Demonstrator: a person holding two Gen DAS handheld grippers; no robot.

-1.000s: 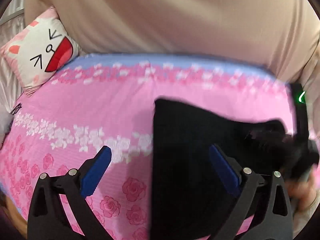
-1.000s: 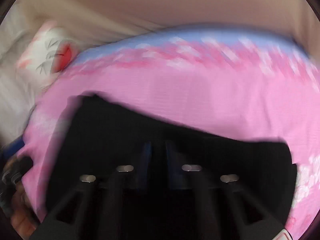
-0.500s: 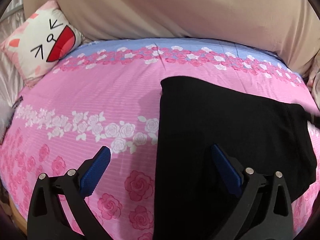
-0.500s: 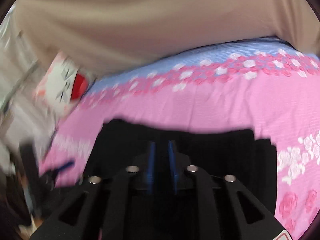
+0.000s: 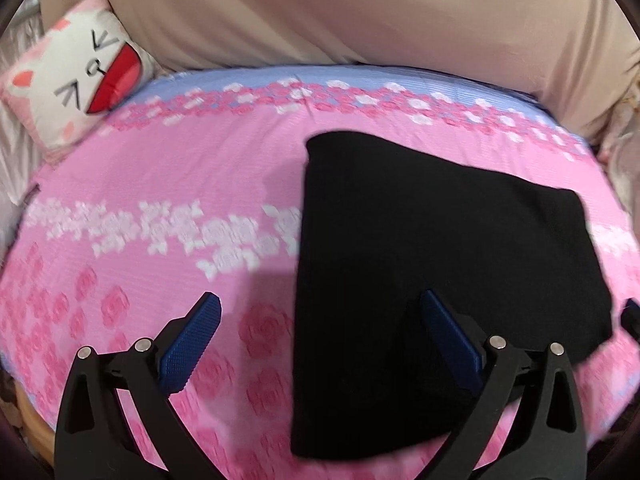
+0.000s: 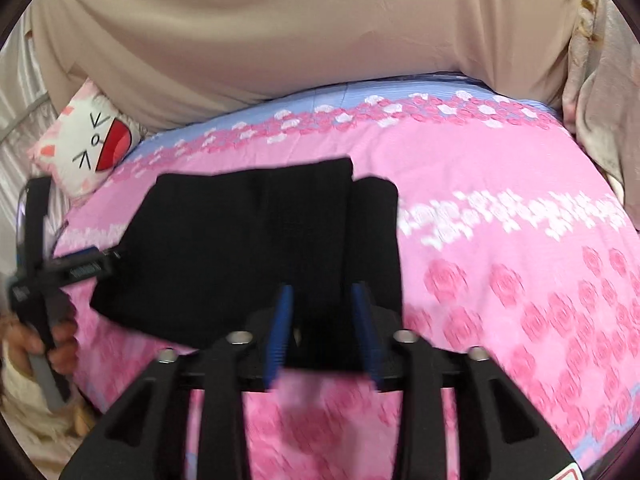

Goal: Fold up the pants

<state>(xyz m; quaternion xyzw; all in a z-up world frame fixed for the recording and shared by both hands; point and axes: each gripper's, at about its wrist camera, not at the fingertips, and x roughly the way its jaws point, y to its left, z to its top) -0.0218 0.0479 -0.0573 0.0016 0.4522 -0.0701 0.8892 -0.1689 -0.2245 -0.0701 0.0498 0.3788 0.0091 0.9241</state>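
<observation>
blur: rose print on bedsheet [image 5: 168,184] smeared in both views | hidden: pants [image 6: 248,248] near edge behind right gripper [image 6: 322,320] fingers, contact unclear | cut off: cat pillow [image 5: 76,76] left corner | hand [image 6: 44,344] near-left, mostly out of frame

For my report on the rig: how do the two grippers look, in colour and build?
Both match. The left gripper and right gripper have matte black open-frame fingers with cut-out windows, silver pivot pins, and blue ribbed pads. A red-and-white sticker sits near the right one's base. No cables are visible.
</observation>
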